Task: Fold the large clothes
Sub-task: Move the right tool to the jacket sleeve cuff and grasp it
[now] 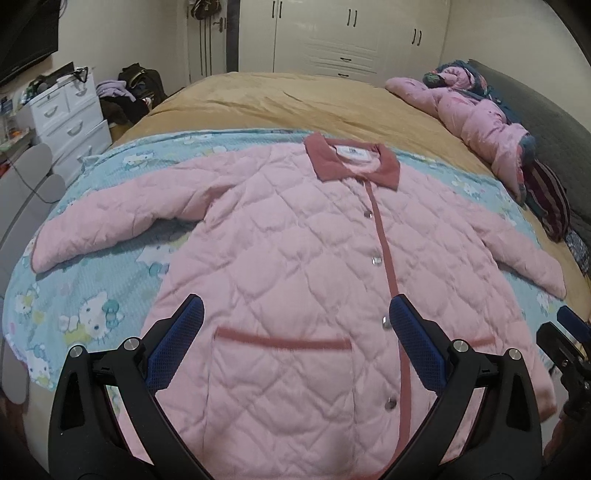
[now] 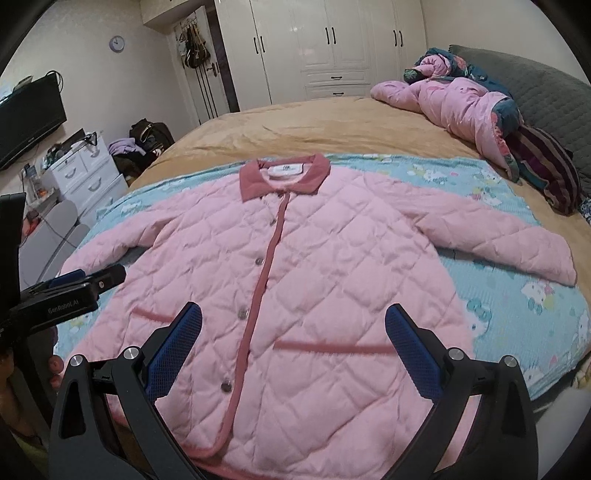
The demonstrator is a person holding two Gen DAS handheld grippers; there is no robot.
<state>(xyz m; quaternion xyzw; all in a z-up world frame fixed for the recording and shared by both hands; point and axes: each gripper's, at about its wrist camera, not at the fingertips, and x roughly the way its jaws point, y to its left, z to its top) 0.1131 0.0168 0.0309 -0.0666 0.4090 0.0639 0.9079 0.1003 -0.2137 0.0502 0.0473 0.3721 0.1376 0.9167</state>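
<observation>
- A pink quilted jacket with a darker rose collar and rose button placket (image 1: pixel 295 258) (image 2: pixel 314 266) lies flat, front up and buttoned, on a pale blue cartoon-cat printed blanket (image 1: pixel 92 302) (image 2: pixel 517 295), which is spread over a tan bedcover (image 1: pixel 295 99) (image 2: pixel 295 122).
- Both sleeves are stretched out to the sides, and the collar points toward the white wardrobes (image 1: pixel 332 33) (image 2: pixel 332 40).
- The left gripper (image 1: pixel 295 317) hovers above the lower half of the jacket with its blue-padded fingers (image 1: pixel 177 343) spread wide and nothing between them; a rose pocket trim and the lower buttons show in the gap, and no contact with the fabric is visible.
- The right gripper (image 2: pixel 293 325) hangs likewise over the jacket's lower front, fingers (image 2: pixel 413 354) wide apart and holding nothing; the placket runs just inside its left finger.
- In the right wrist view the left gripper (image 2: pixel 88 277) appears at the jacket's left edge, near the sleeve.
- A crumpled pink padded garment (image 1: pixel 476 118) (image 2: pixel 454 99) sits well apart at the bed's far right corner.
</observation>
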